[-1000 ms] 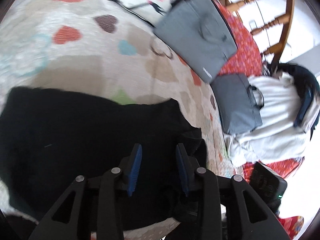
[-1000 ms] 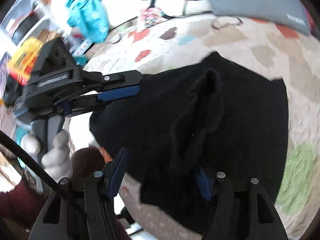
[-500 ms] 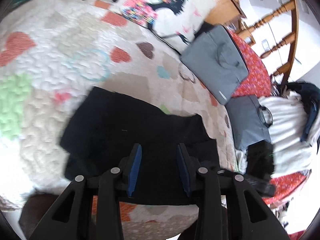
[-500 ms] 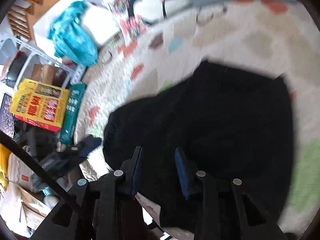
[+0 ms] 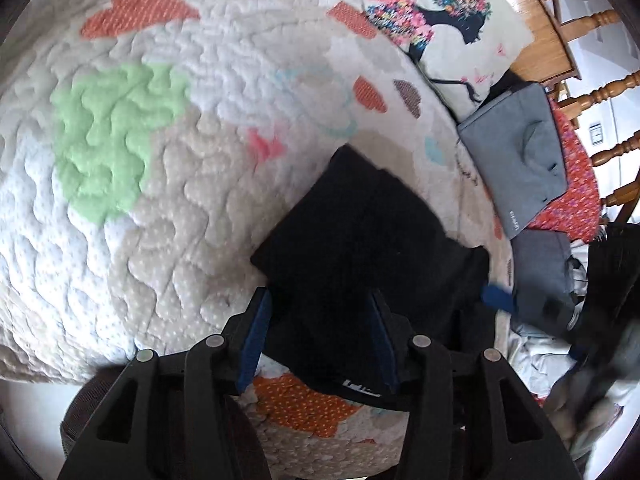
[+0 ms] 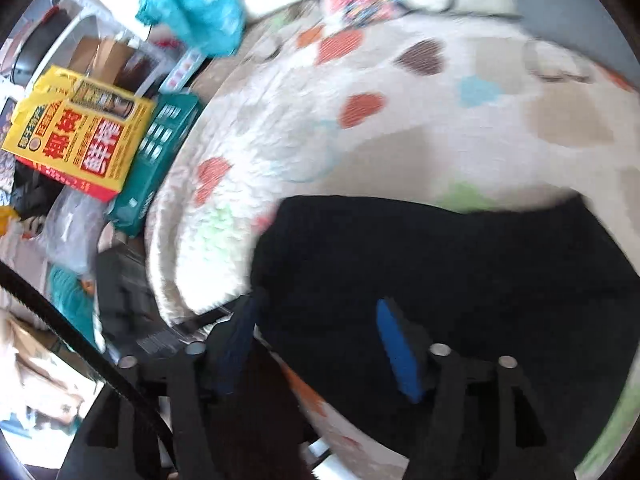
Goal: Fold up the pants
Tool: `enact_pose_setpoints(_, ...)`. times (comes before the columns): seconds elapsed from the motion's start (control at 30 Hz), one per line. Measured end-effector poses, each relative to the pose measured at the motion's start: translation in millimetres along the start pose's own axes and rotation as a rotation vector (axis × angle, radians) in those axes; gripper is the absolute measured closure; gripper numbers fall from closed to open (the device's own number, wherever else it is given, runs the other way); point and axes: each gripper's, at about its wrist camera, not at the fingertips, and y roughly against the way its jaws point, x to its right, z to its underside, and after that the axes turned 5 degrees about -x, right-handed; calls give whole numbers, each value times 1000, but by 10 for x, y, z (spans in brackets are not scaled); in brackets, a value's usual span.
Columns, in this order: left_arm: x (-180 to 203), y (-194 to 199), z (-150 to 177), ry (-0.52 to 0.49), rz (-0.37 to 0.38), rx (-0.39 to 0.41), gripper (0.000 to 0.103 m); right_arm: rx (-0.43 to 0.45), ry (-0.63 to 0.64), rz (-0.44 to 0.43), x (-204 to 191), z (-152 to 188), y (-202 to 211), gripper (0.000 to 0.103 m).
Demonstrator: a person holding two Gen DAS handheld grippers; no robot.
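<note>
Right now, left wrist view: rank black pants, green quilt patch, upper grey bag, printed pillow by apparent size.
1. black pants, though nearest the camera
2. printed pillow and green quilt patch: look alike, not ranked
3. upper grey bag, slightly smaller

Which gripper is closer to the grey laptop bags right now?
Right. The right gripper shows beside the grey laptop bags; the left gripper hangs over the black pants, farther away.

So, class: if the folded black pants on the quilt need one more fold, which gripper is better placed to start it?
Probably the left gripper: its open jaws straddle the near edge of the folded black pants. The right gripper, also open, hovers blurred near the pants' corner.
</note>
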Motion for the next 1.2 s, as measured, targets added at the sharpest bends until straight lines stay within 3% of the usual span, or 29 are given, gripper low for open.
enact_pose_setpoints(0.2, -14, -23, 88, 13, -20, 14, 53, -209, -4, 184, -318, -695, -812, 31)
enact_pose_setpoints(0.23, -11, -17, 109, 17, -34, 19, 52, -263, -13, 236, -366, -784, -977, 29)
enact_pose_setpoints(0.27, -14, -12, 131, 24, -54, 24, 44, -297, -11, 277, -407, -838, -1085, 22)
enact_pose_setpoints(0.4, -138, -13, 278, 83, -78, 30, 36, -435, 74, 469, -651, -922, -1490, 7)
enact_pose_setpoints(0.53, -5, -112, 356, 10, -124, 42, 30, -474, 184, 629, -829, -846, -1727, 6)
enact_pose_setpoints(0.6, 23, -114, 388, -23, -107, 38, 47, -442, 223, 650, -902, -797, -1681, 15)
enact_pose_setpoints(0.63, 33, -100, 392, -30, -62, 31, 72, -425, 241, 661, -930, -767, -1638, 21)
enact_pose_setpoints(0.67, 42, -79, 395, -35, -23, 18, 81, -398, 252, 656, -938, -726, -1532, 34)
enact_pose_setpoints(0.73, 109, -17, 419, -62, -13, 26, 85, -362, 256, 661, -915, -642, -1364, 62)
enact_pose_setpoints(0.8, 190, 75, 464, -83, 9, 42, 85, -312, 231, 608, -823, -559, -1103, 77)
enact_pose_setpoints(1.07, 821, 353, 667, -226, 83, 71, 85, -62, 97, 353, -232, -47, 195, 80)
enact_pose_setpoints(1.2, 1299, 297, 802, -324, 102, 50, 85, 55, 4, 289, 33, 203, 720, 80)
